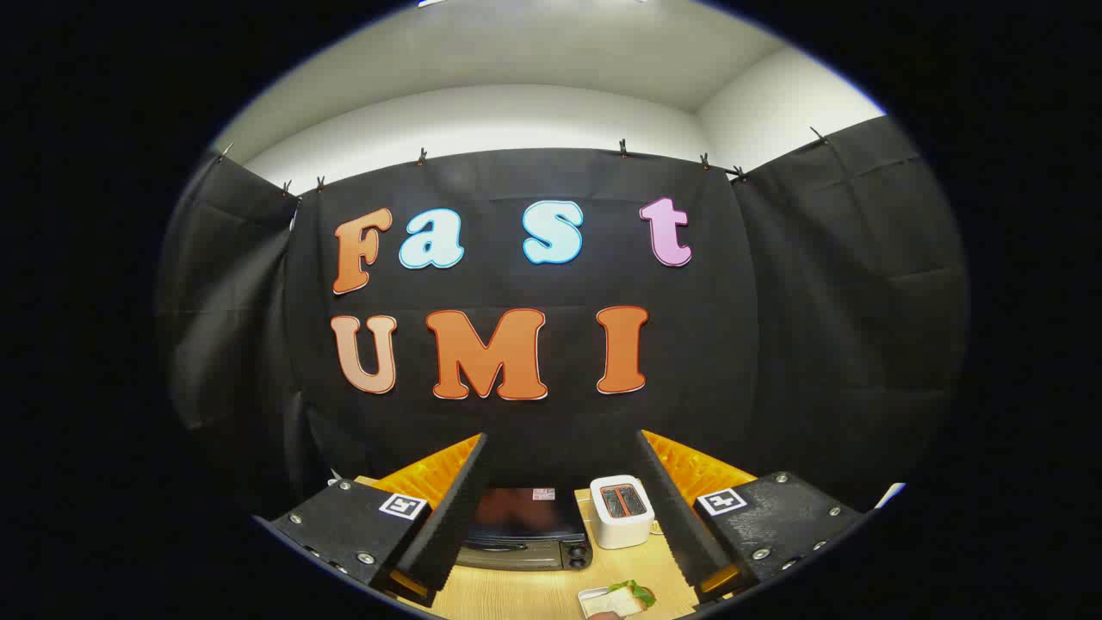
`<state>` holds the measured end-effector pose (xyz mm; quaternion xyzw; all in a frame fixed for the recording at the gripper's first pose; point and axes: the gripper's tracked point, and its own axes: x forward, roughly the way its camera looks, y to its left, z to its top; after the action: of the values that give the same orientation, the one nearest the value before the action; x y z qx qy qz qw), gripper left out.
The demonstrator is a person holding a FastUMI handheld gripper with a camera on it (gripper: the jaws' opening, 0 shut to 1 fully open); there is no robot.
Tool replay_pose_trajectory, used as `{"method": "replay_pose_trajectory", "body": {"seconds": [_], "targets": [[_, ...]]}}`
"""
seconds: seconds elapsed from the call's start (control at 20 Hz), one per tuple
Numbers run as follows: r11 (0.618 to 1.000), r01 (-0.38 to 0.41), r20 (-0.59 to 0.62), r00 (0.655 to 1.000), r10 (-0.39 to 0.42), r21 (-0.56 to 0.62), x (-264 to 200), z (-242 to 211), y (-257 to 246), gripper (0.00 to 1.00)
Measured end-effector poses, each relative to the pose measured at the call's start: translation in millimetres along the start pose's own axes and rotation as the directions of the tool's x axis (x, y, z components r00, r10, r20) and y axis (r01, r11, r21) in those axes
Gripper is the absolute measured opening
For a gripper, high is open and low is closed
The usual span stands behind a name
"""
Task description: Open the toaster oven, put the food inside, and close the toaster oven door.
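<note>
1. Gripper (564,517): held high above the surface, looking forward and slightly down. The jaws stand wide apart and clamp nothing; the gap between them is open air.

2. Surface (534,594): light wood grain, seen below and between the jaws, carrying all items noted here.

3. Toaster oven (525,538): dark body with a dark glass front, standing on the surface between the jaws and ahead of them, nearer the left jaw, which covers its left end. Its door appears closed. Two round knobs (577,554) sit at the right end of its front, one above the other. A small label is on its top; not read.

4. Toaster (622,511): white, two slots on top, standing upright just beside the toaster oven at its 3 o'clock, close to the inner face of the right jaw.

5. Food (628,594): what appears to be a sandwich with green leaf showing, lying in a small pale tray (594,596). It lies at roughly 5 o'clock from the toaster oven and 6 o'clock from the toaster, nearer the camera than both and apart from them. The near end of the tray is cut off, so its full contents cannot be told.

6. Contact: the jaws touch none of the items listed.

7. Backdrop: black cloth (818,301) hangs behind the surface, with a pale wall above it.
</note>
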<state>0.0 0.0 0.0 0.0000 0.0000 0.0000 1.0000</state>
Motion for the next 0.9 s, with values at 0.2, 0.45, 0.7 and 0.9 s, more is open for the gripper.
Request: {"method": "replay_pose_trajectory", "body": {"seconds": [0.2,0.45,0.7,0.9], "targets": [[1.0,0.008,0.002,1.0,-0.008,0.006,-0.9,4.7,-3.6,0.98],[1.0,0.03,0.014,0.999,-0.029,-0.011,-1.7,10.7,-8.2,0.98],[0.999,0.039,0.004,0.999,-0.039,-0.011,-0.9,6.7,-12.1,0.98],[0.999,0.036,-0.007,0.999,-0.036,-0.012,2.8,0.7,-12.0,0.98]]}}
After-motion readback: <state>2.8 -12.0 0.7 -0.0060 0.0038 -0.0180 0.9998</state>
